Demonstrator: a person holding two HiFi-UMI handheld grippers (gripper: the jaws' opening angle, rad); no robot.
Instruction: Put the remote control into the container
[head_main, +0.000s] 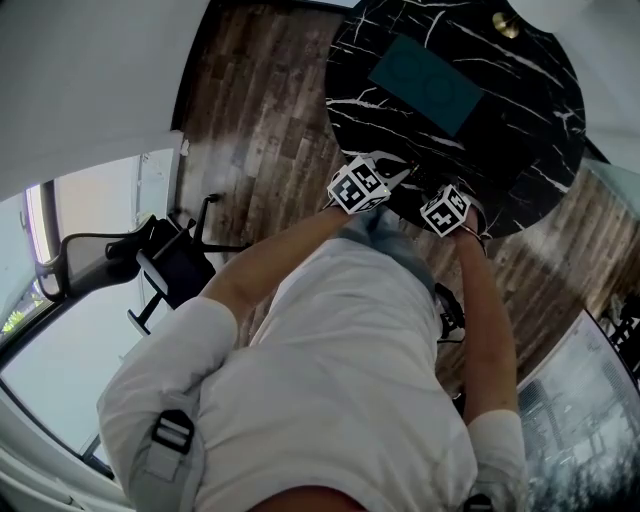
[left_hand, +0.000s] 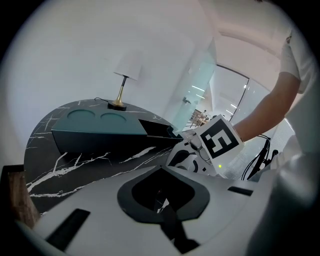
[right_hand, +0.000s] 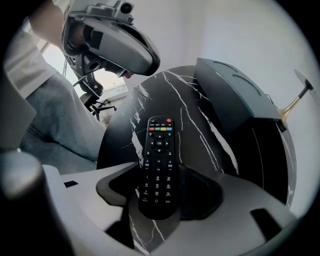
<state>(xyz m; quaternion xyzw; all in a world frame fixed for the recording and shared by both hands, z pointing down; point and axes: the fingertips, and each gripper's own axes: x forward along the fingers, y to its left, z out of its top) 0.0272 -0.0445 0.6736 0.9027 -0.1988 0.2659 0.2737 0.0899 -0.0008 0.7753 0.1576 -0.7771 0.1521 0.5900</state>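
the remote control (right_hand: 157, 165) lies on the table (right_hand: 210, 150), short of the container (right_hand: 232, 95), between the wide-apart jaws of the right gripper (right_hand: 160, 195). the left gripper (left_hand: 167, 222) sits pinched together, empty. we should close squarely on the remote's long edges, then lift level.

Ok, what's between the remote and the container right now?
Only bare black marble tabletop, seen in the right gripper view; the remote control and container lie apart.

On table (right_hand: 120, 145), between parted jaws of right gripper (left_hand: 190, 156): remote (right_hand: 157, 165). Ahead-right of it, container (right_hand: 230, 95); behind container, lamp (right_hand: 295, 102). Just left of right gripper, left gripper (head_main: 360, 187); ahead-left of that, container.
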